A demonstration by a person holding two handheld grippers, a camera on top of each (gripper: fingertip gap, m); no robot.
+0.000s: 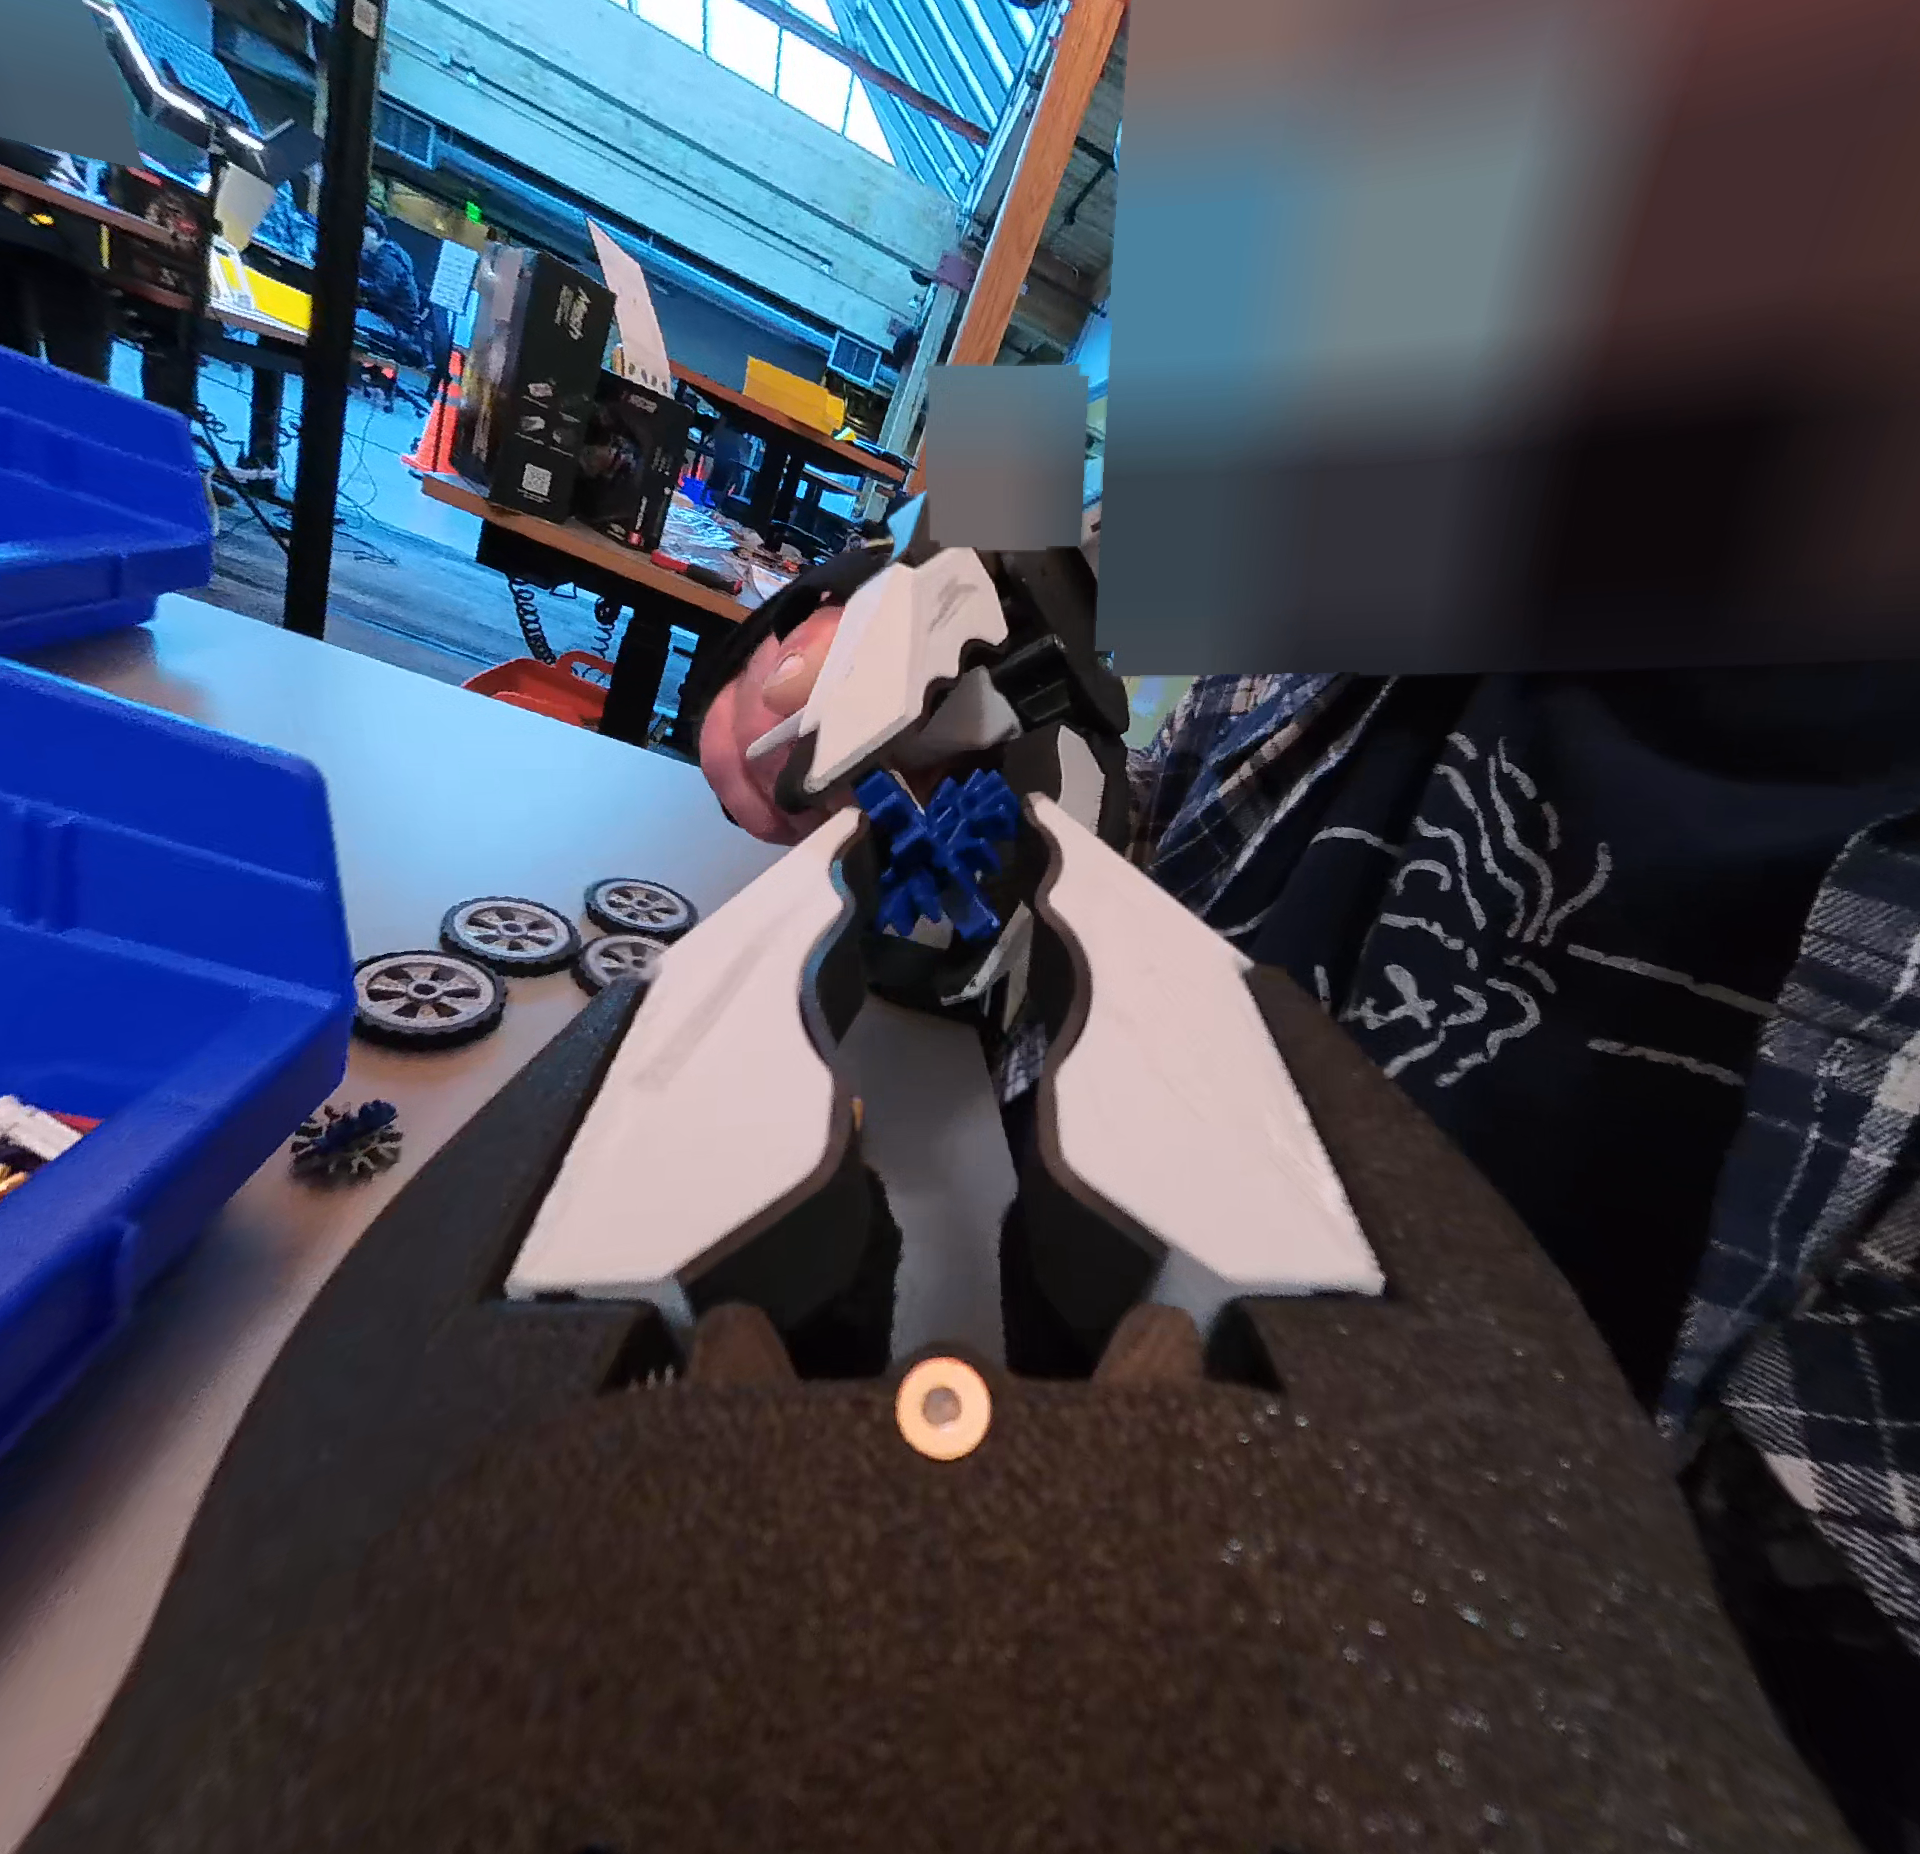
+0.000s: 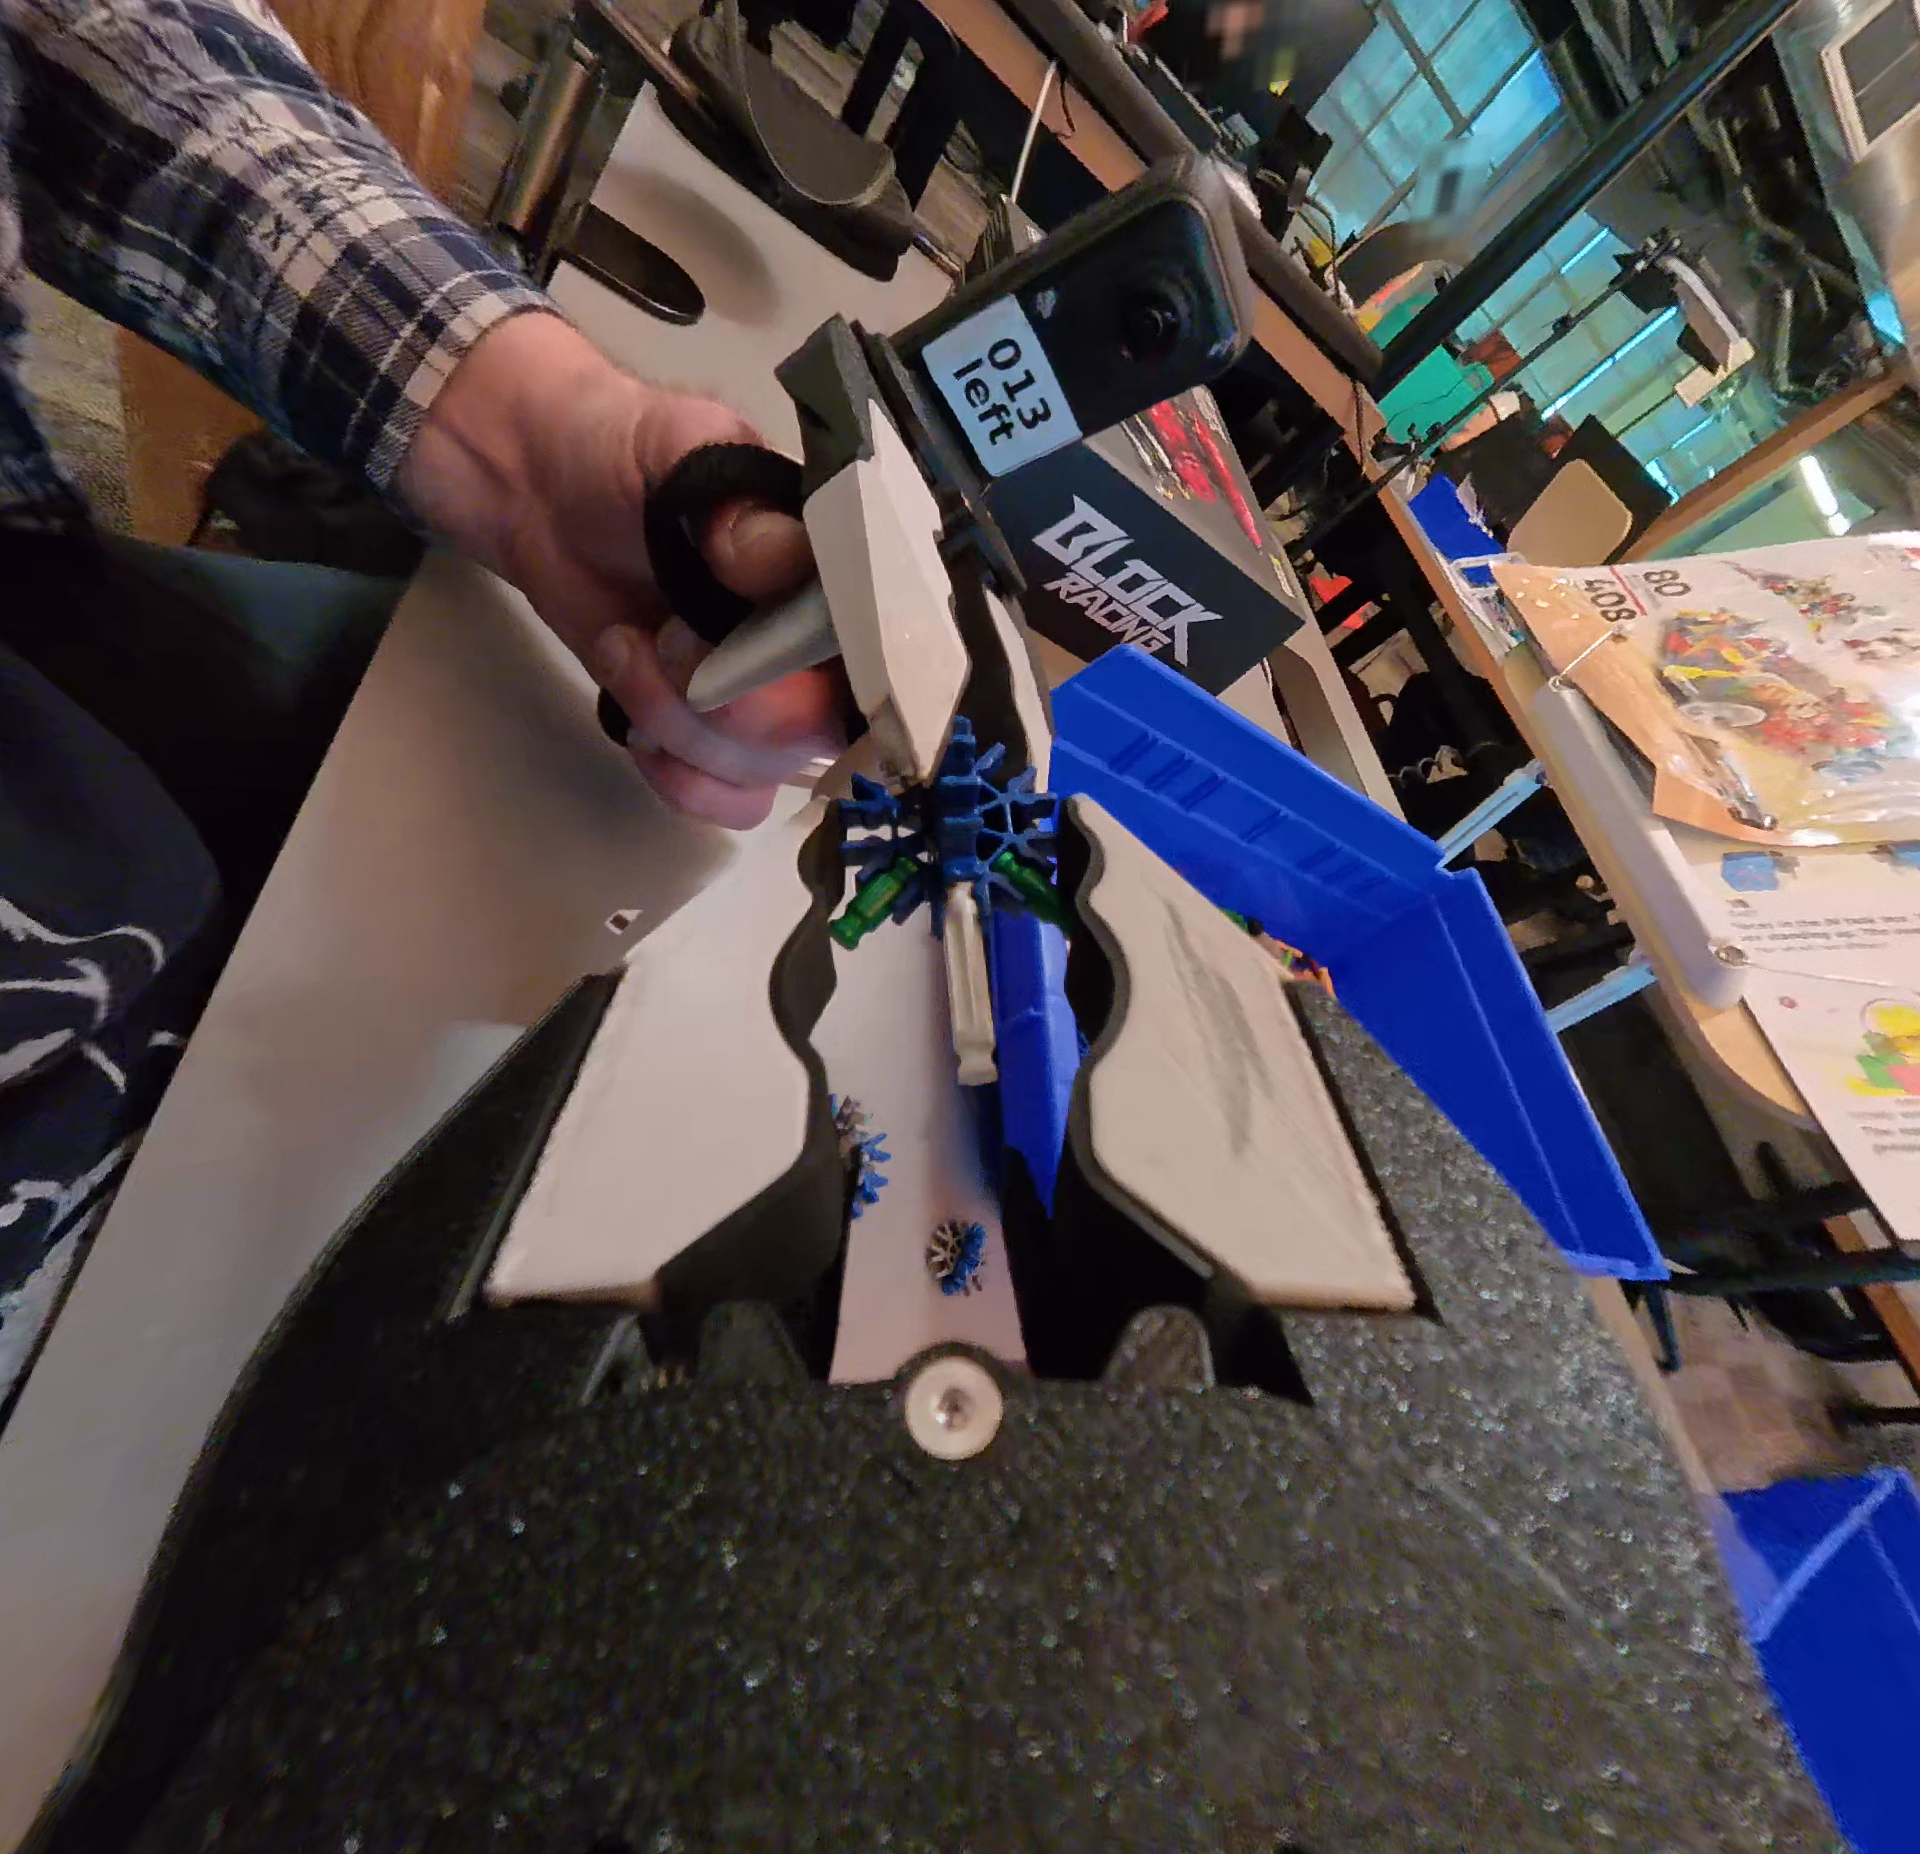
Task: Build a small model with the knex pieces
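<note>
Left gripper (image 1: 940, 848): jaws narrowed to a small gap at the tips, closed against a blue snowflake-shaped connector piece (image 1: 940, 854) held above the counter (image 1: 468, 765). Right gripper (image 2: 956, 817): jaws likewise drawn close, tips pressing the same blue connector cluster (image 2: 951, 817) from the opposite side. Green rods (image 2: 873, 905) project from the cluster at lower left and lower right; a white rod (image 2: 966, 983) hangs from its centre. Both grippers meet tip to tip on the assembly; exact contact of each pad partly hidden by the other tool.

On the pale grey counter below: a loose blue connector with a grey one (image 1: 348, 1139) lying flat, and four small black-tyred wheels (image 1: 509, 937) with silver spokes grouped together just beyond. Blue plastic bin (image 1: 156, 973) at the counter's left edge, small parts visible inside. A second blue bin (image 1: 83, 495) farther back.

Hand (image 2: 623, 557) wrapped round the left gripper's handle, a finger through a black loop, plaid sleeve (image 2: 208, 194) above the wrist. A camera with a white label mounted atop that gripper.

Beyond: workbenches carrying black boxes (image 1: 540, 391), a black upright pole (image 1: 332, 277), an instruction booklet (image 2: 1766, 765) on a neighbouring bench, skylights overhead.
</note>
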